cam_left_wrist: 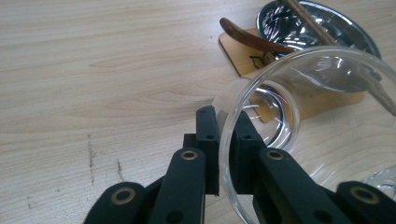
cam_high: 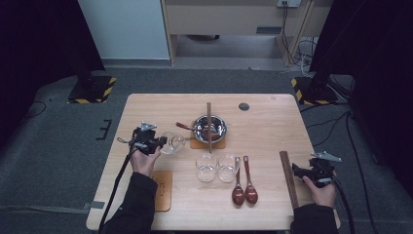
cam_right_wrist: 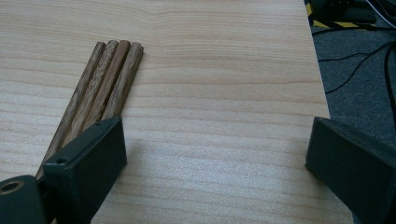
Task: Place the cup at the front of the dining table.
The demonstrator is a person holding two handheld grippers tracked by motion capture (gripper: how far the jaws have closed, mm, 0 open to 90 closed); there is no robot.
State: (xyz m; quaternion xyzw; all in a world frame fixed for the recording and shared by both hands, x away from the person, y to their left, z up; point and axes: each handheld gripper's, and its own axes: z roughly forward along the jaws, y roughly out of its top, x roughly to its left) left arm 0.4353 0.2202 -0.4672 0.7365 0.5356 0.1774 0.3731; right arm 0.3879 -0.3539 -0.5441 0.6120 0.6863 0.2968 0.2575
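Glass [cam_left_wrist: 299,116] is what your left gripper [cam_left_wrist: 225,140] has hold of: its jaws are pinched tight on the rim wall, one jaw inside and one outside. You are holding the glass tilted on its side above the table [cam_high: 272,122], left of the metal bowl [cam_high: 210,127], with its open mouth facing back toward your gripper. The bowl sits on a wooden coaster [cam_high: 194,143], a pair of chopsticks [cam_high: 209,124] lies across its top, and a brown spoon [cam_high: 184,126] leans on its edge. Two more glasses [cam_high: 217,167] stand upright side by side nearer you, with two spoons [cam_high: 244,187] just to their right. Your right gripper [cam_right_wrist: 217,154] rests near the table's right edge with its jaws spread wide and nothing between them; a bundle of chopsticks [cam_right_wrist: 100,93] lies just beside its left jaw.
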